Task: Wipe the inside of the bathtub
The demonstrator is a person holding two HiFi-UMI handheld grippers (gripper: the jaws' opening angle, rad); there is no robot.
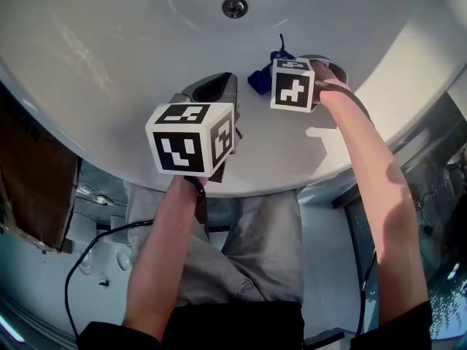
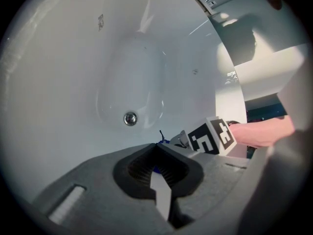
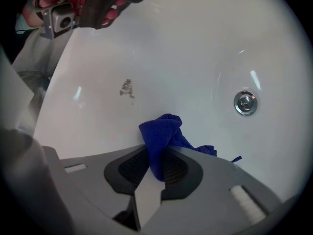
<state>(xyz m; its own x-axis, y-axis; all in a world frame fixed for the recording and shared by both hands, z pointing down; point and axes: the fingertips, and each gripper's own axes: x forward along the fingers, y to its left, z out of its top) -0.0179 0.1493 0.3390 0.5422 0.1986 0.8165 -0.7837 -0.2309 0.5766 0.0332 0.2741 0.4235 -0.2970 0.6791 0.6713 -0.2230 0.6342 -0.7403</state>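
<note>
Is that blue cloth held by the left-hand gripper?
No, the blue cloth sits pinched in the right gripper, while the left gripper is closed on nothing.

Head view looks steeply down into the tub [image 1: 109,64]; both gripper views sit close, facing its floor — all share the drain [image 1: 234,6].

The right gripper [image 3: 156,154] had its jaws pinched tight on the blue cloth [image 3: 160,131]. The cloth bunched up above the pads and trailed off to the right, a loose thread at its end. The white bathtub [image 3: 186,43] filled the view. A small grey smudge [image 3: 127,88] sat up and left of the cloth, and the chrome drain [image 3: 245,102] shone well off to its right.
</note>
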